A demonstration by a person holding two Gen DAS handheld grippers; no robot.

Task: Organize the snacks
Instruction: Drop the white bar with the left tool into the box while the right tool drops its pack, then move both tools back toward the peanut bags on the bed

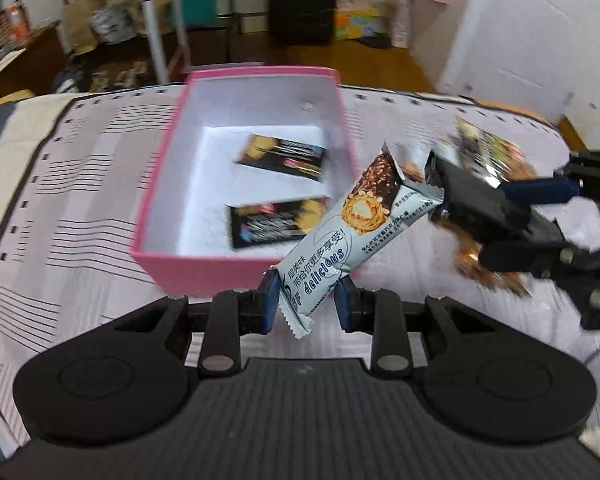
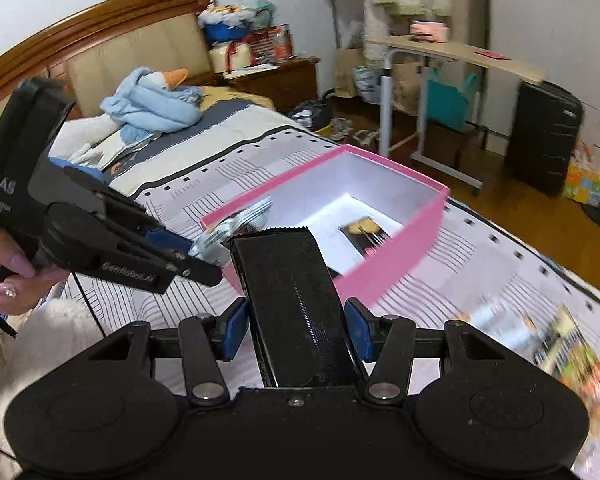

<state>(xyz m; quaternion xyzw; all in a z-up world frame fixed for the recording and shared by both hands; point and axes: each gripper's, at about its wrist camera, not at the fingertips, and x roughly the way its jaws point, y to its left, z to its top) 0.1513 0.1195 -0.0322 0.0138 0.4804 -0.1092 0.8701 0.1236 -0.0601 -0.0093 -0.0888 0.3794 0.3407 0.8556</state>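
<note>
Left claw [image 1: 306, 300] clamped on pale-blue snack bar [image 1: 340, 236], right claw [image 2: 298, 330] clamped on black packet [image 2: 292, 300].

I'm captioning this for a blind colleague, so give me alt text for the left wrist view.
The left tool grips a pale blue snack bar by its end, near a pink box holding two black snack packets on a striped bedspread. At right, the right tool holds a black packet over blurred loose snacks.

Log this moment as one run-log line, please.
left gripper: holds pale-blue bar | right gripper: holds black packet | pink box: two black packets inside
</note>
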